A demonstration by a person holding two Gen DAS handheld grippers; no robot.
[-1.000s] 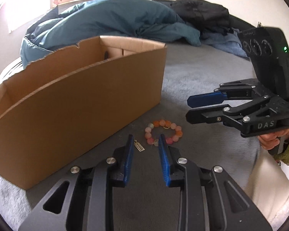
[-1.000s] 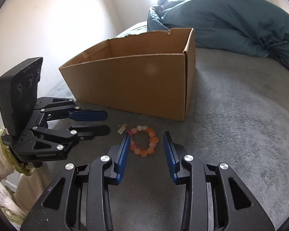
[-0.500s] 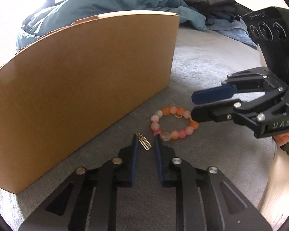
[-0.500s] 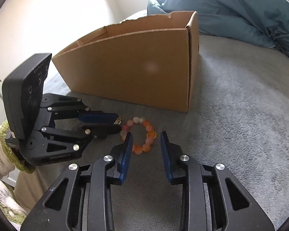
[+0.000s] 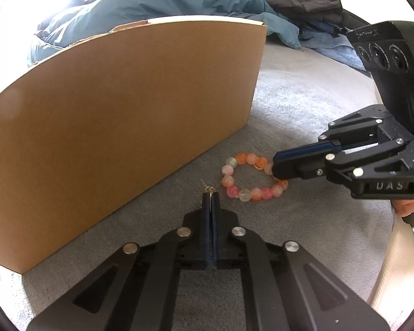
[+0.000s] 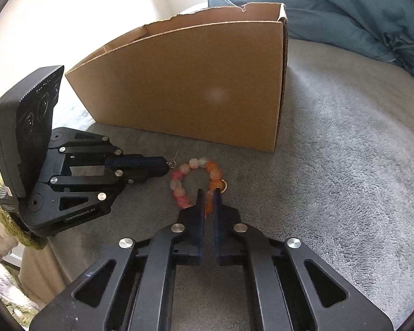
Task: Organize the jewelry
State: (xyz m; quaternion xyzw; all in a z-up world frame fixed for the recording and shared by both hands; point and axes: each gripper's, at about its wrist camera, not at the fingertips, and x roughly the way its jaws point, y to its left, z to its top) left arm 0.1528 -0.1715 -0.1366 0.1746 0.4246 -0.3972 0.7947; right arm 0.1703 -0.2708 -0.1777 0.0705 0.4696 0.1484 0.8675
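The beaded bracelet (image 5: 251, 178) lies on the grey blanket (image 6: 345, 143) just in front of the cardboard box (image 5: 118, 127), near its corner. My right gripper (image 6: 209, 197) has just closed its jaws on the bracelet's orange beads. Beside the bracelet, also in front of the box, my left gripper (image 5: 211, 196) has just closed on a small gold earring (image 5: 209, 190), whose hook pokes past the tips.

Bracelet (image 5: 249, 178) before box (image 5: 124, 127), earring (image 5: 210, 191) left of bracelet
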